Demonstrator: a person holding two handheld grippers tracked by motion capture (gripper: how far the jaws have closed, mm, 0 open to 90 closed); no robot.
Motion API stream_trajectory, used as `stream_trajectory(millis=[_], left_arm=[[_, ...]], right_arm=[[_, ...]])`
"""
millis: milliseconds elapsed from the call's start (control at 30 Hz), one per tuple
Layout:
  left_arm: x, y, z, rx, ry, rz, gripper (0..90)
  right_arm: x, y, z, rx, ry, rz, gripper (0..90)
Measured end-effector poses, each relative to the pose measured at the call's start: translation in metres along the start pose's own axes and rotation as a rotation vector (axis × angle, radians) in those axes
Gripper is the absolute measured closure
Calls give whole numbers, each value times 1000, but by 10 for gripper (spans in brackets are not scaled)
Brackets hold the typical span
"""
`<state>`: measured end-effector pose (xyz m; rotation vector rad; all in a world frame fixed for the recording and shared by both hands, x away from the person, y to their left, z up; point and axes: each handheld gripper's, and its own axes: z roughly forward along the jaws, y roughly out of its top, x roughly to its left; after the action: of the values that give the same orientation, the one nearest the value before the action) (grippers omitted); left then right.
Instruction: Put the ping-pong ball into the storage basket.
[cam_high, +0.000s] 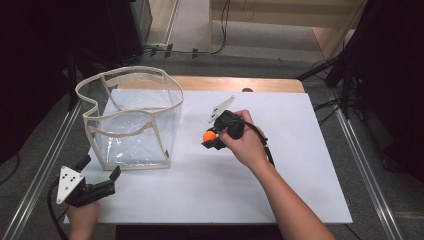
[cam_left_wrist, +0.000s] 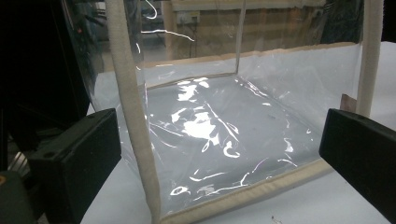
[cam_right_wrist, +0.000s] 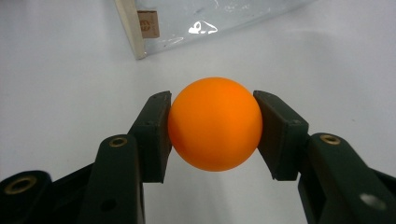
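An orange ball (cam_right_wrist: 215, 123), smooth, matte and unmarked, sits clamped between the two black jaws of the right gripper (cam_right_wrist: 214, 133), one pad pressed to each of its flanks, above the white table sheet. Its widest part sits level with the pads, its upper curve bulging clear beyond the jaw tips. In the high view the ball (cam_high: 209, 135) shows as a small orange spot at the gripper's front end. Just ahead of the jaws and to their left stands a corner of a clear, cream-trimmed plastic bag (cam_right_wrist: 140, 28).
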<state>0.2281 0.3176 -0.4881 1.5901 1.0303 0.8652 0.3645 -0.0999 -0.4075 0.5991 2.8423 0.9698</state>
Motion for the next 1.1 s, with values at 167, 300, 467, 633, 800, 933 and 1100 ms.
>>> stream_trajectory(millis=[167, 300, 467, 633, 800, 933, 1100], left_arm=[[0, 0, 0, 0, -1, -1, 0], [0, 0, 0, 1, -2, 0, 0], [0, 0, 0, 0, -2, -1, 0], [0, 0, 0, 0, -2, -1, 0], [0, 0, 0, 1, -2, -1, 0], [0, 0, 0, 1, -3, -1, 0], [0, 0, 0, 1, -3, 0, 0]], right_arm=[[-1, 6, -3, -2, 4, -15, 474], [-1, 10, -6, 1, 18, -14, 475], [-1, 15, -8, 0, 19, -17, 475], [-1, 20, -11, -5, 20, -30, 475], [-1, 24, -14, 1, 22, -30, 475], [-2, 26, -14, -6, 28, -38, 476], [-2, 31, -17, -9, 30, -44, 476]])
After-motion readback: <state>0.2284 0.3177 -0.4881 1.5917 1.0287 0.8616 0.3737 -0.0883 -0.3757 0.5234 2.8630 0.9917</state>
